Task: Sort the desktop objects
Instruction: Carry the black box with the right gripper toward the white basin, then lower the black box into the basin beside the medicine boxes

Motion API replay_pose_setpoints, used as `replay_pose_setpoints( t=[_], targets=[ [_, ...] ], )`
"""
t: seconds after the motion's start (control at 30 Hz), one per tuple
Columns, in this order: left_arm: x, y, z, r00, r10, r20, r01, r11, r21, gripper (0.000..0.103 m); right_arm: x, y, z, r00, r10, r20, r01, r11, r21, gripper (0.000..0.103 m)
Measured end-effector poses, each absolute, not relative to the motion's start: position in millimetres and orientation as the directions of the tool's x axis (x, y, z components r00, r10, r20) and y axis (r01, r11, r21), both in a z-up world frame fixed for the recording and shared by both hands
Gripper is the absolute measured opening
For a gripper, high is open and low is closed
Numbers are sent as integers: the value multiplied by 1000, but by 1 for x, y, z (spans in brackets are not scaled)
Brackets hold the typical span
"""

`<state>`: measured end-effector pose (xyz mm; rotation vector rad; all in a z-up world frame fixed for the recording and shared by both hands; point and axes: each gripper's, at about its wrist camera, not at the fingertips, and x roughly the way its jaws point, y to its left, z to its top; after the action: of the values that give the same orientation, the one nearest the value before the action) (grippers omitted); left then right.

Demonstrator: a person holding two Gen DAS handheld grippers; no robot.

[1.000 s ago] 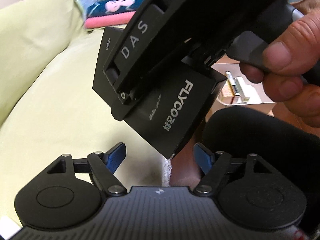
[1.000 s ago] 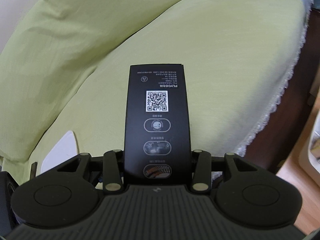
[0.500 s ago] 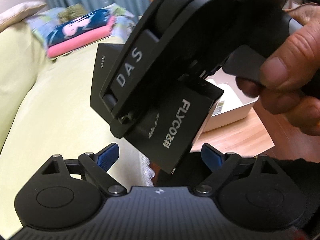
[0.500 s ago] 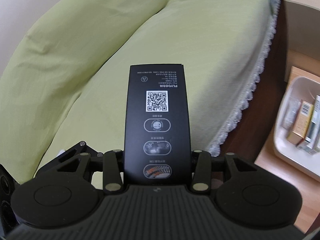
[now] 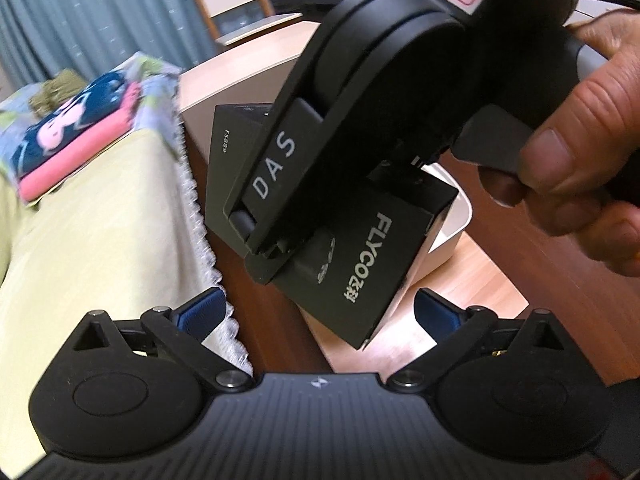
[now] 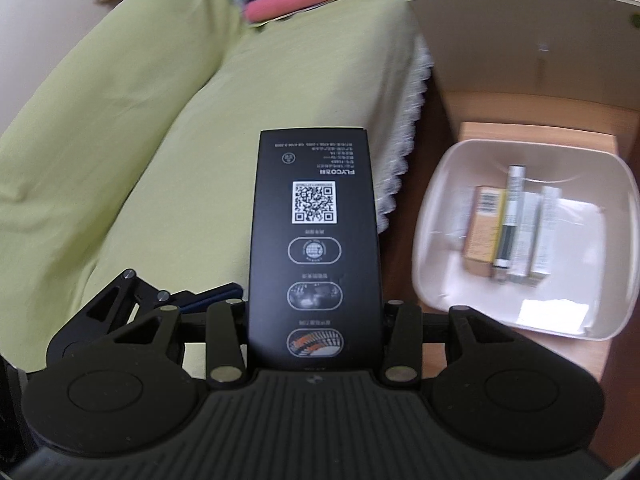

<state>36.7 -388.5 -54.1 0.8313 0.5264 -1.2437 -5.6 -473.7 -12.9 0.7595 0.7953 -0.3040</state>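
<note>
Gripping the box (image 6: 314, 240) by its lower end, the right claw (image 6: 314, 360) had its jaws clenched flat against the two narrow sides, and the carton stuck out ahead of it in the air, over the edge of the sofa (image 6: 140, 120). It looked like a light, stiff card carton, matt black with sharp folded edges and a smooth printed face, so I judged it would crush if squeezed on the broad faces and might slip on that slick finish; the narrow sides near one end seemed the sound place to hold. A hand (image 5: 580, 168) worked the right claw's trigger. The left claw (image 5: 320, 312) stood released just below the box, blue pads (image 5: 200, 308) wide apart and touching nothing. Off to the right sat a pale, glossy tray (image 6: 432, 208) with rounded corners on the wooden tabletop (image 6: 476, 132), holding several slim cartons (image 6: 508, 232) laid side by side. The sofa cover was soft yellow-green cloth with a lace trim (image 6: 408, 120).
</note>
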Motion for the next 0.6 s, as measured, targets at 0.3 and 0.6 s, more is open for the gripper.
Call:
replay_pose_setpoints(
  t=[0.3, 0.6],
  targets=[
    [5, -402, -68, 202, -613, -764, 970, 17, 242, 101, -22, -505, -36, 640, -27, -768, 589, 659, 467, 39],
    [15, -438, -92, 175, -591, -787, 958, -84, 275, 101, -37, -520, -44, 607, -77, -791, 643, 633, 432, 39]
  ],
)
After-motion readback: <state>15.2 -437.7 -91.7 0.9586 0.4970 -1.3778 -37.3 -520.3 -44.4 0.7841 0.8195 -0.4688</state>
